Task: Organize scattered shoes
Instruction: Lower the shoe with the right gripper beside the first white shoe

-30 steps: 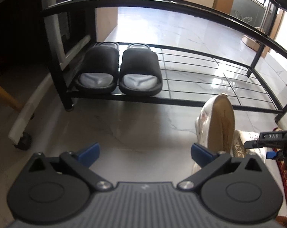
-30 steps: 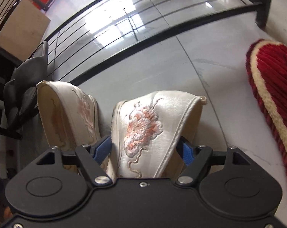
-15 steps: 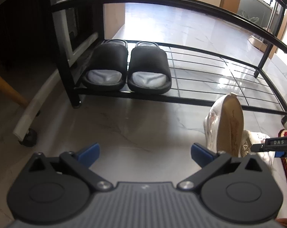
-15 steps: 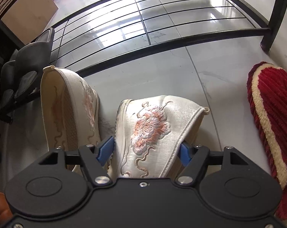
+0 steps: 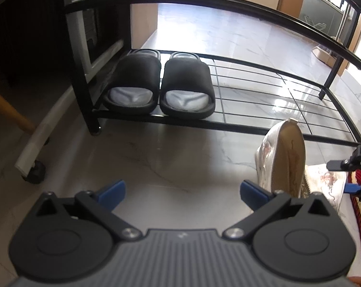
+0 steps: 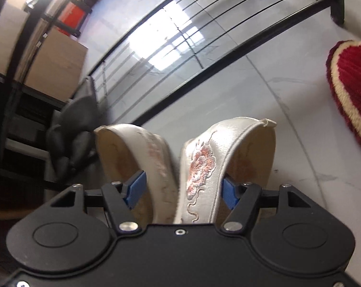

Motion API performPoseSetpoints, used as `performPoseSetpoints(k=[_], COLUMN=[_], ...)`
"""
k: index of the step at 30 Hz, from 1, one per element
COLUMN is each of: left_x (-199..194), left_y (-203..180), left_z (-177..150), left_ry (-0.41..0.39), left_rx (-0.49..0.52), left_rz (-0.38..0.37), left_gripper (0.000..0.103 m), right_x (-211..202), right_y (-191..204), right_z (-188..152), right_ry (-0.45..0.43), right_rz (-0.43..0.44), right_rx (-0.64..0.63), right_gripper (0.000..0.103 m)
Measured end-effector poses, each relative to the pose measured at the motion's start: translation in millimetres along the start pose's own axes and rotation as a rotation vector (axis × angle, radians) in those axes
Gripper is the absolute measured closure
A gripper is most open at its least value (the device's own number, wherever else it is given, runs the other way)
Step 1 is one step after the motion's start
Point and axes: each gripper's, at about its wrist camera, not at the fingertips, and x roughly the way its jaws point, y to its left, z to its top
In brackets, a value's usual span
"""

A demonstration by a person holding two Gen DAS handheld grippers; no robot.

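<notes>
Black slides sit racked; right tongs are closing around both embroidered shoes, left tongs gape empty, red slipper remains on the floor

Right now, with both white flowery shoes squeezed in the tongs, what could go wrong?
1. The right tongs are closing on two white shoes at once, pinching only their back ends, so one might slip out.
2. The shoes stand on edge, so they may tip over on the rack.
3. Swinging them across could bump the black slippers already there.
</notes>
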Motion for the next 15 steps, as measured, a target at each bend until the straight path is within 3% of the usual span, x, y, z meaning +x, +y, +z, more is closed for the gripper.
performPoseSetpoints(k=[7,13,15], left_x=[-0.1,1.2,1.4], left_y=[-0.8,-0.4,-0.2], left_z=[0.1,-0.4,-0.5], left_ry=[0.003,0.012,0.014], left_rx=[-0.001,-0.003,-0.005], left_rz=[-0.006,-0.010,-0.010], left_gripper=[0.001,0.001,0.001], right_x=[-3.1,18.5,30.7], right_y=[18.0,26.4,33.3], right_z=[-1.6,-10.4,-18.4], right_ry=[-0.011,0.076,0.118], right_rz=[0.104,0.029,-0.051], right_rx=[-0.048,-0.145,-0.244], right_gripper=[0.036,0.036,0.036])
